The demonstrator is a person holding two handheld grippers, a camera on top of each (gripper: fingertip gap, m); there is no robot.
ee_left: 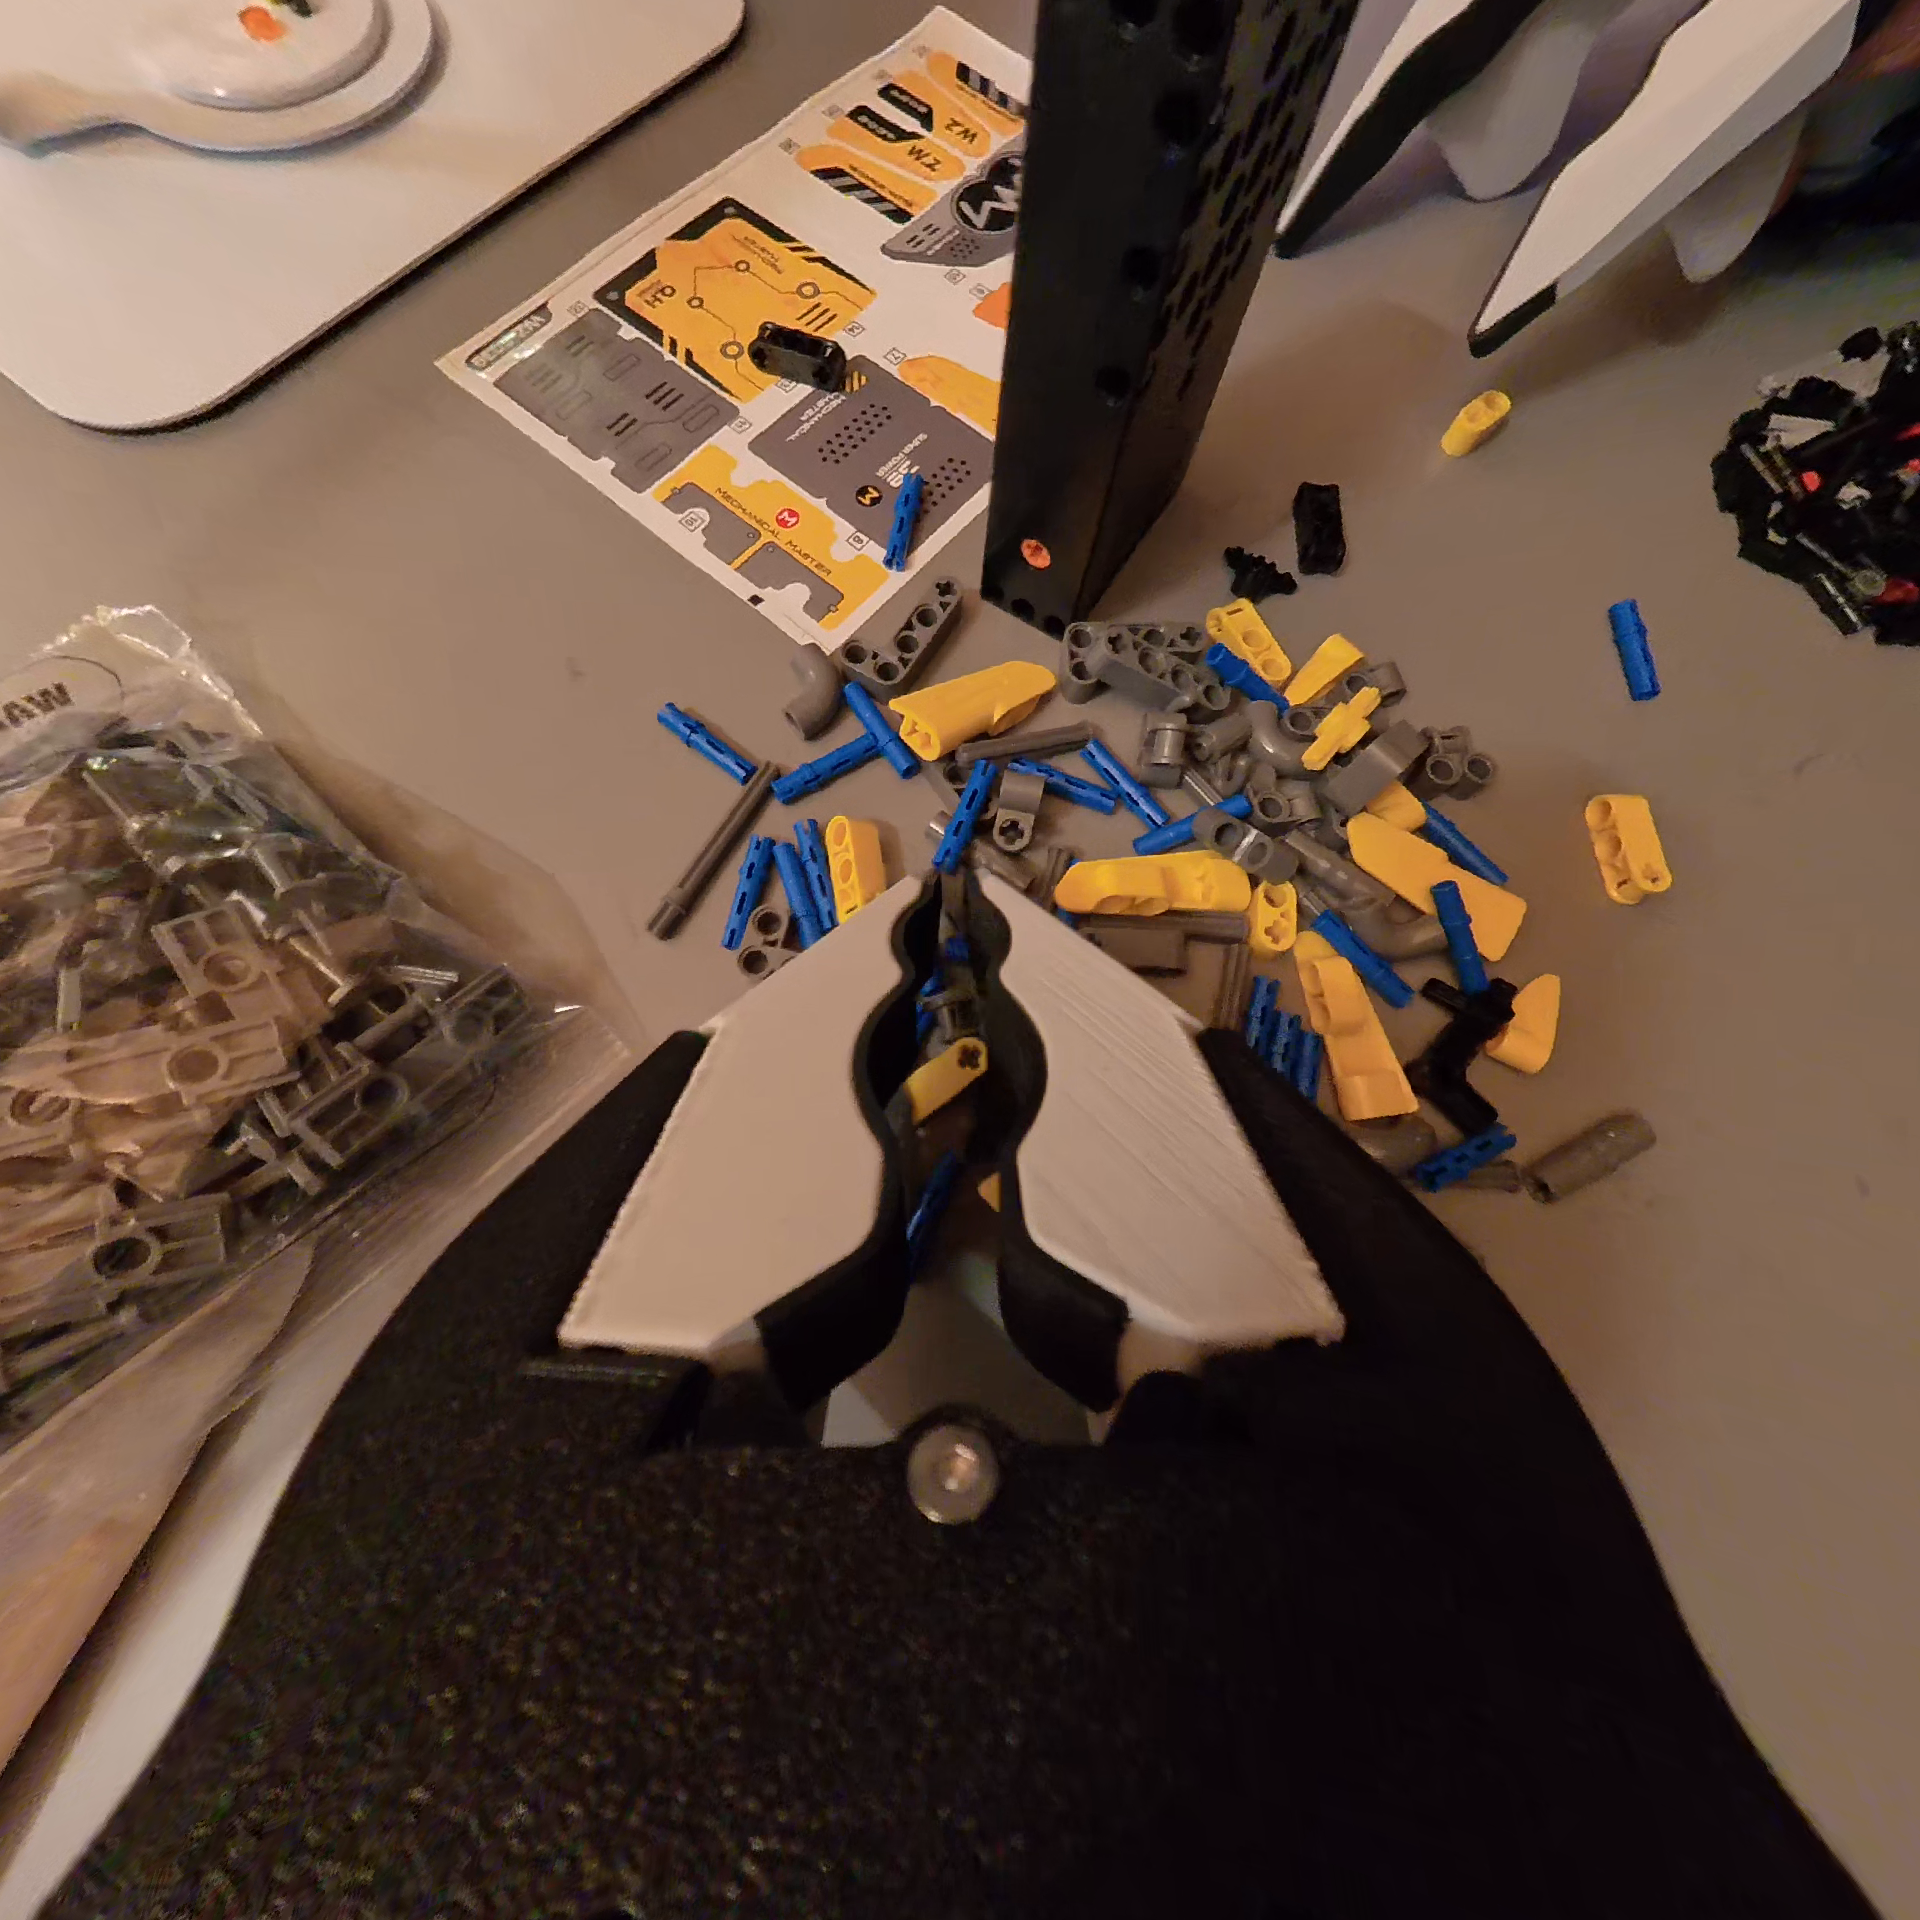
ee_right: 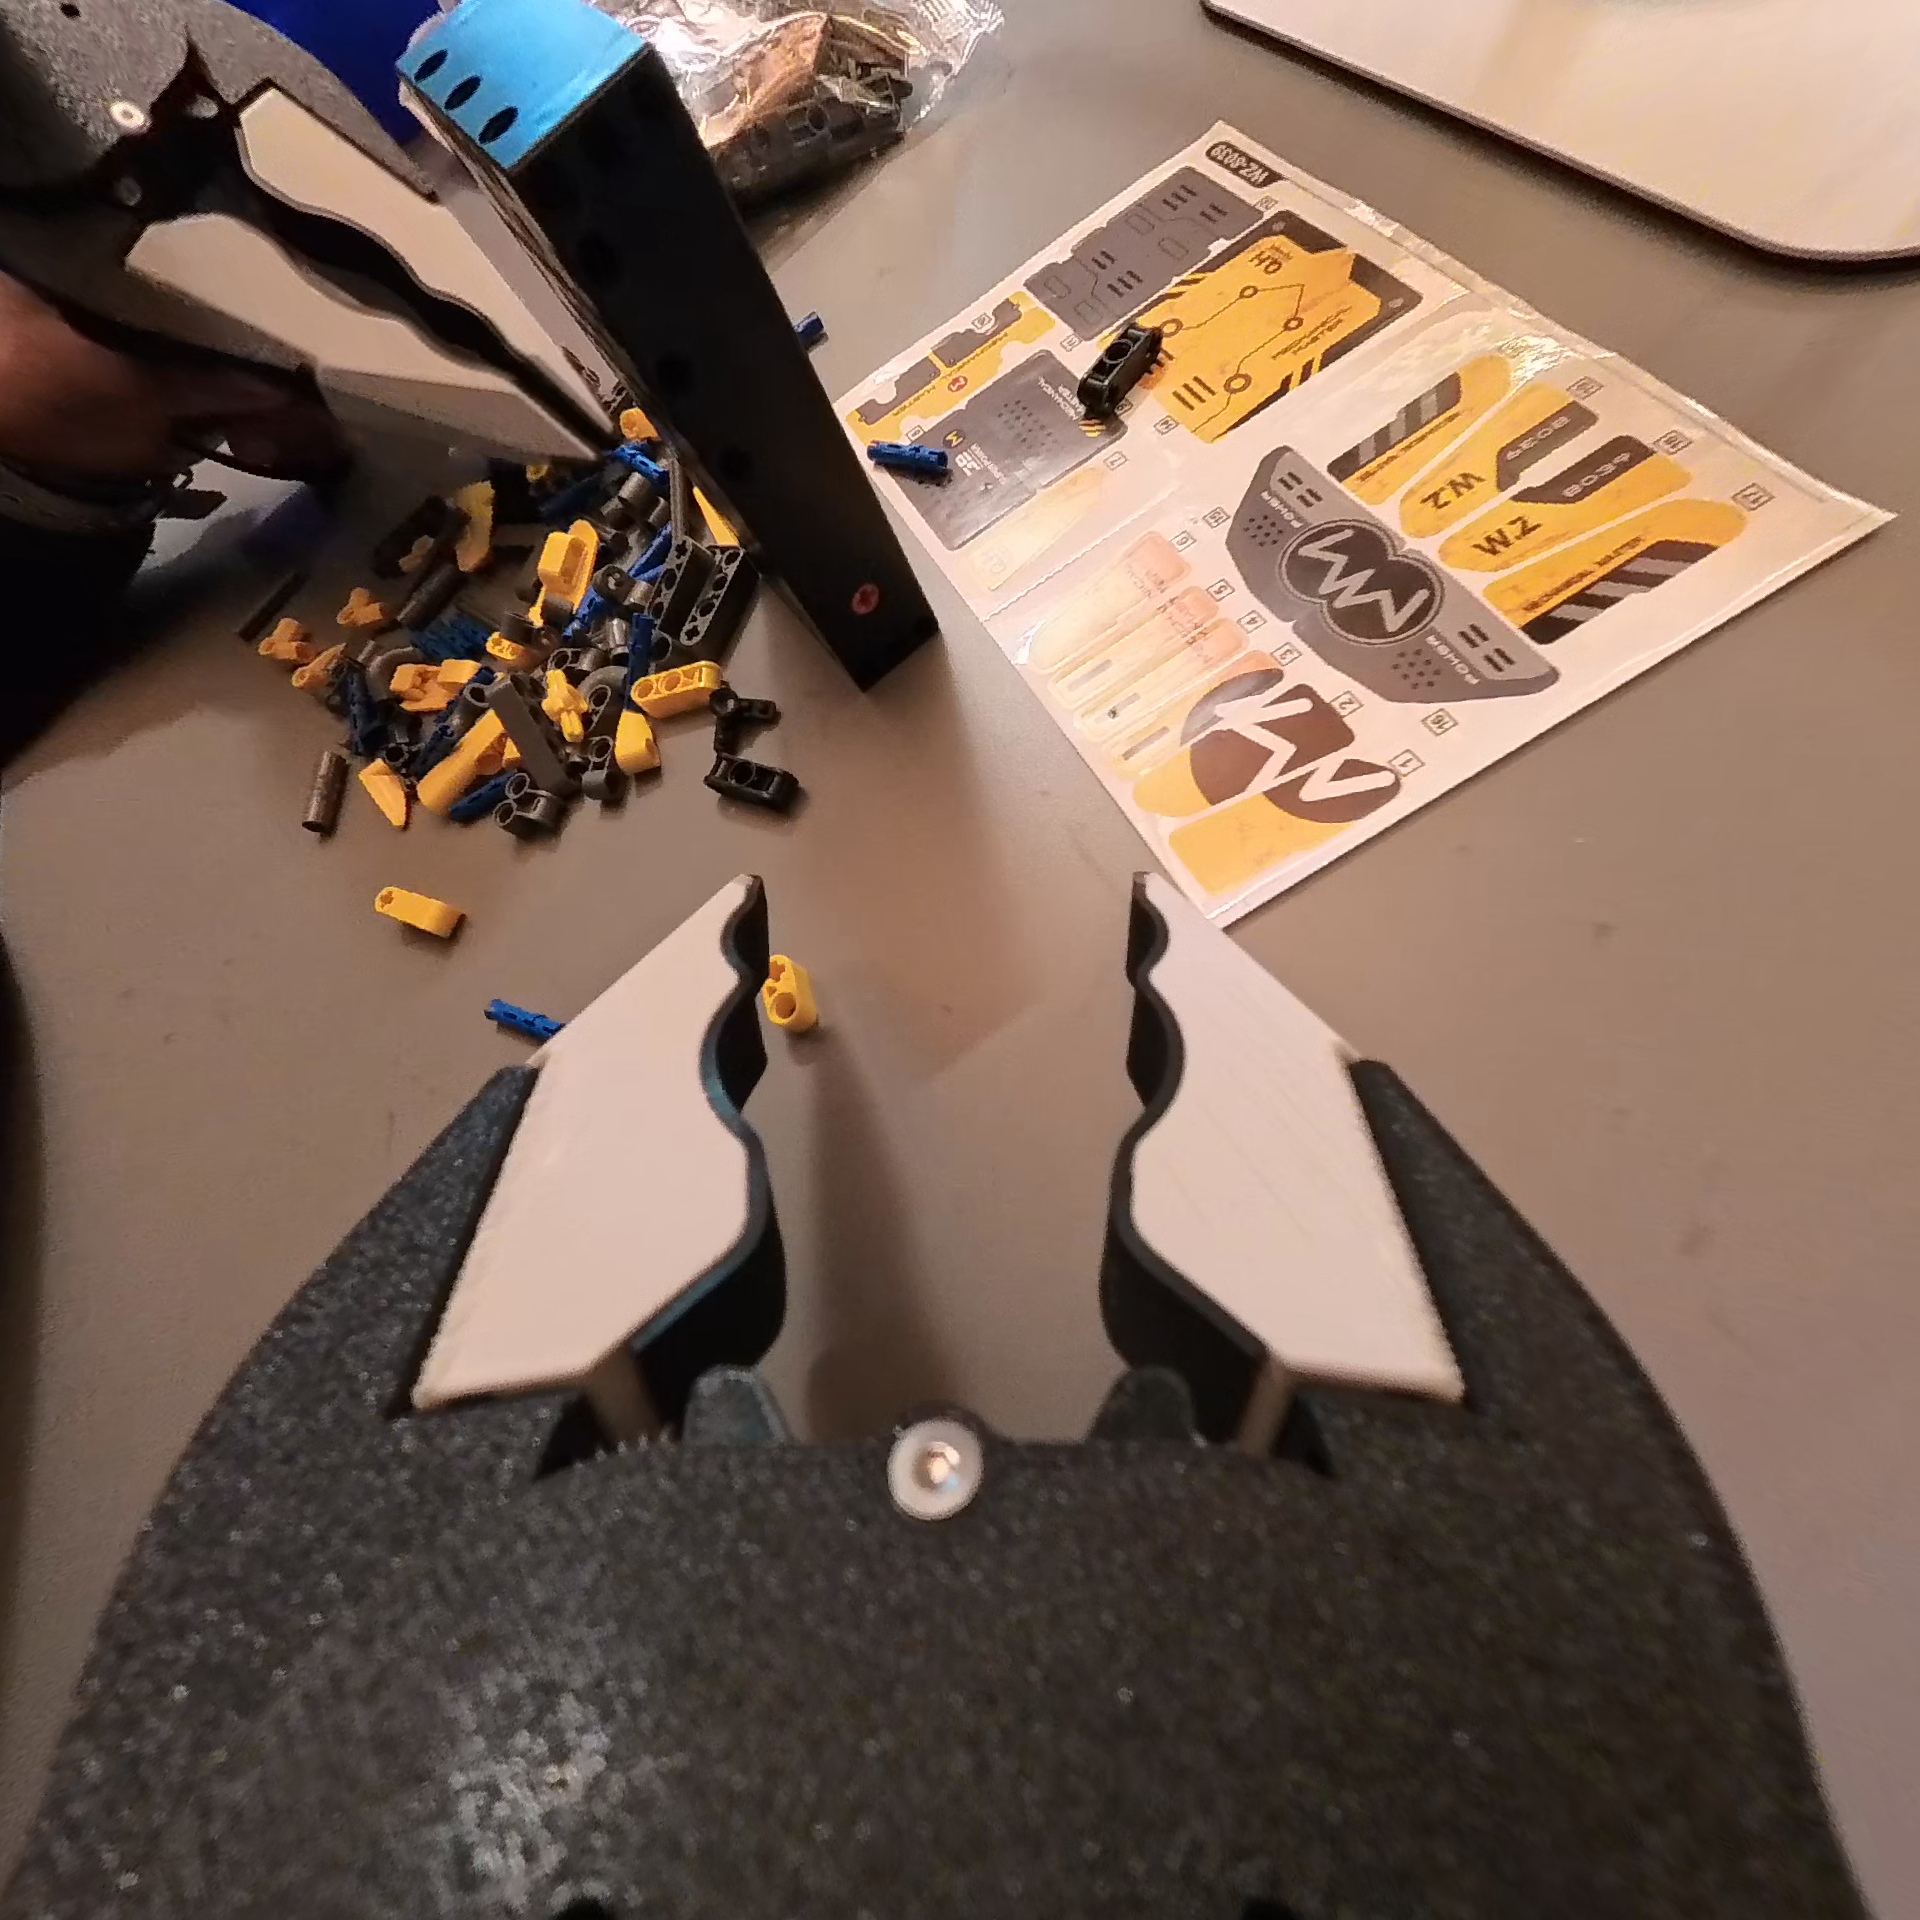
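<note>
Fingertips of your left tool [ee_left: 951,883] met, dug into the brick pile [ee_left: 1195,831]; whether it gripped anything, you couldn't tell. Your right tool [ee_right: 945,894] gaped empty near a yellow brick [ee_right: 790,992] on the surface [ee_right: 1455,1039].

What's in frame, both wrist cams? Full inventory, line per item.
loose building pieces: many, blue, yellow, grey, black; heaped on the grey table by the block
black perforated block: one, black with a blue top; stands tilted at the heap's edge
sticker sheet: one, yellow and grey; flat beyond the block, a black piece and a blue pin on it
parts bag: one, clear, grey pieces; left of the left tongs
black assembly: one; far right in the left view
white pad: one; far corner
yellow connector: one; at the right tongs' left tip
left tongs: nearly closed, over the heap
right tongs: open, empty
</note>
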